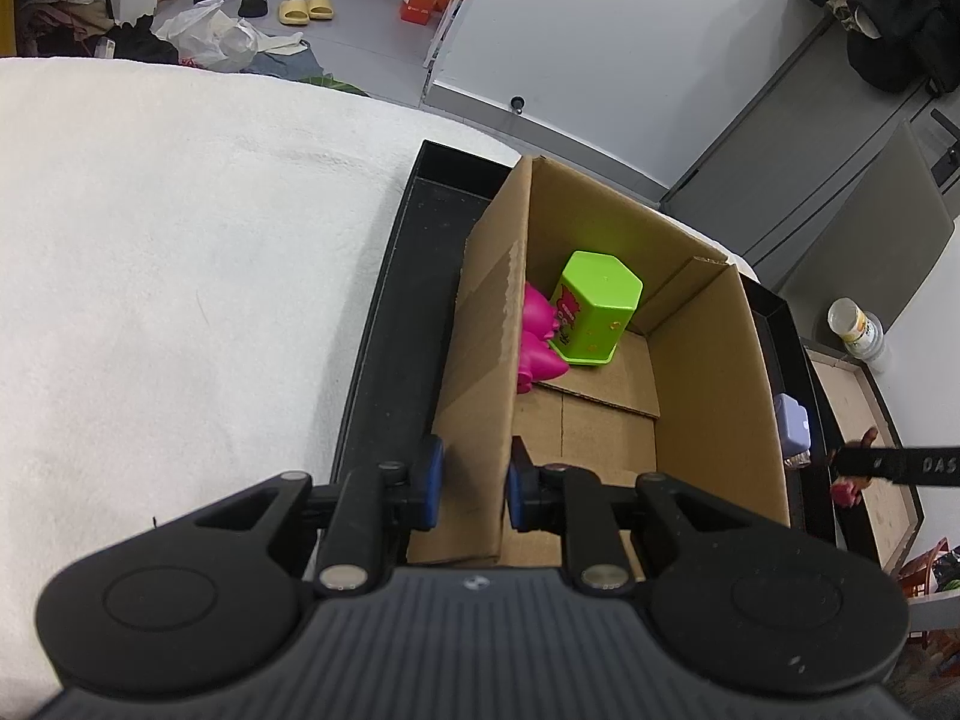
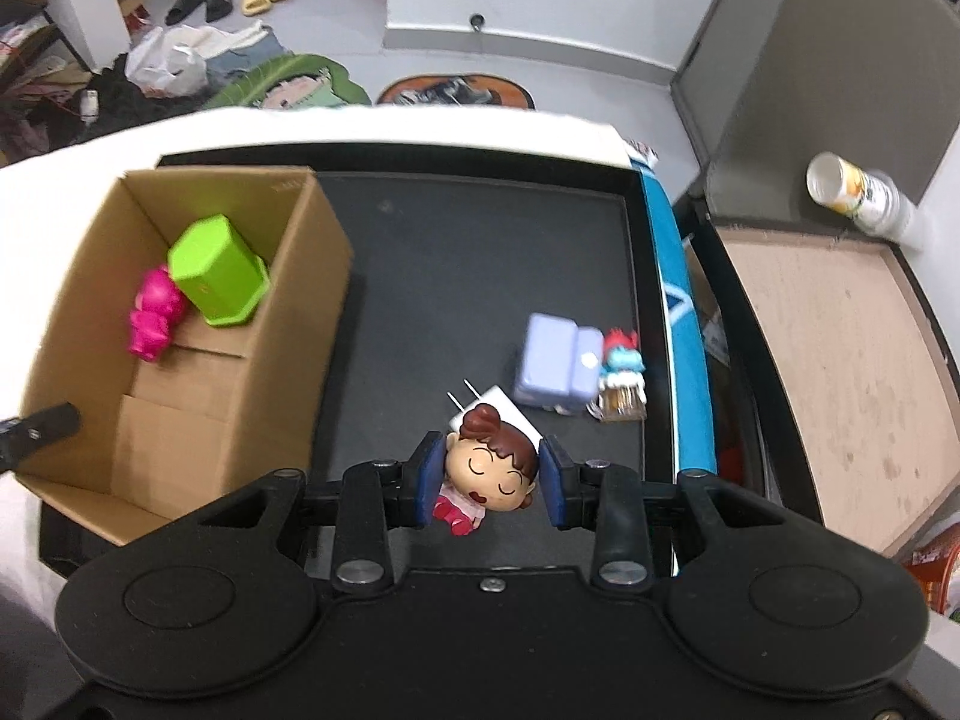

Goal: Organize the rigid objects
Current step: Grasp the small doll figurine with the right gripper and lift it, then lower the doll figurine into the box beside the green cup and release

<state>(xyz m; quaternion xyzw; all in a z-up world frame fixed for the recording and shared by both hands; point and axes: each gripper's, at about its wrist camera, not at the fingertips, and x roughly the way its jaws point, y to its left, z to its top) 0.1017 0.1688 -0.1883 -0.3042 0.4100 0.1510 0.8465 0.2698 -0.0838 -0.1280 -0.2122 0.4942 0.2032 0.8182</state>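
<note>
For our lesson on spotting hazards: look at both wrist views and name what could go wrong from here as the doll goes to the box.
1. The right gripper pinches the brown-haired cartoon doll only by its round head, so it may swivel or slip.
2. The left gripper clamps one wall of the open cardboard box; a pull could tilt it.
3. The green hexagonal container and pink toy crowd the box's far end.

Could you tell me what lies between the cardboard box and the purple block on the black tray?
Only bare tray floor lies between the box and the purple block, as the right wrist view shows.
</note>
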